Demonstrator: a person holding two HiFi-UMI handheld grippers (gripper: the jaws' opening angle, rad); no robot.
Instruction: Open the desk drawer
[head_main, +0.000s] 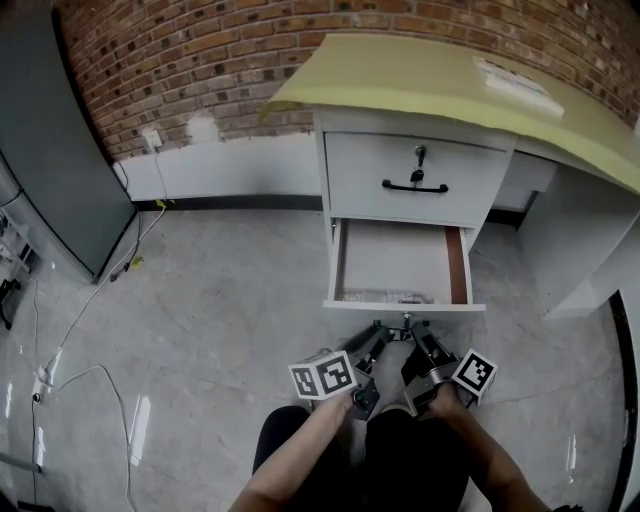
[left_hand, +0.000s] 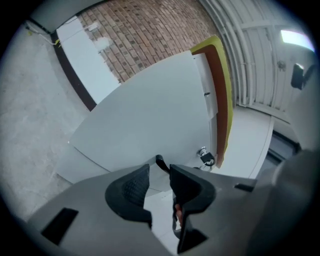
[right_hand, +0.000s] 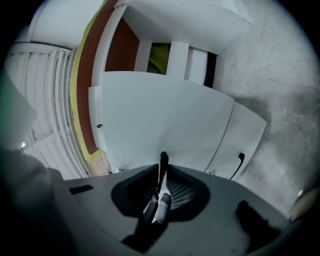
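The lower drawer (head_main: 398, 262) of the table (head_main: 430, 88) is seen pulled well out toward the near side, and its bare inside is exposed. The task is therefore judged all but done, and what remains is taken to be the release.

The handle (right_hand: 163, 161) on the drawer's near front is gripped by the right gripper (right_hand: 163, 172), whose pads are closed against the thin black bar from both sides. The left gripper (left_hand: 160, 172) is held with its jaws apart; one end of the same handle lies between them but is not pressed.

For a clean finish, the right jaws should be spread fully before either gripper is drawn away. Both grippers should then be withdrawn straight toward the near side and kept level. In that way the bar would not be snagged, and the drawer would be neither jerked further out nor knocked back in.

The upper drawer (head_main: 415, 205), fitted with its own black handle and a key, is shut. The table has a yellow-green top and white sides, and it is set against a brick wall (head_main: 200, 50) on the far side. The floor (head_main: 220, 300) is pale, glossy and grey. Across it, on the left, a white cable (head_main: 92, 295) is trailed past a dark cabinet (head_main: 50, 150).
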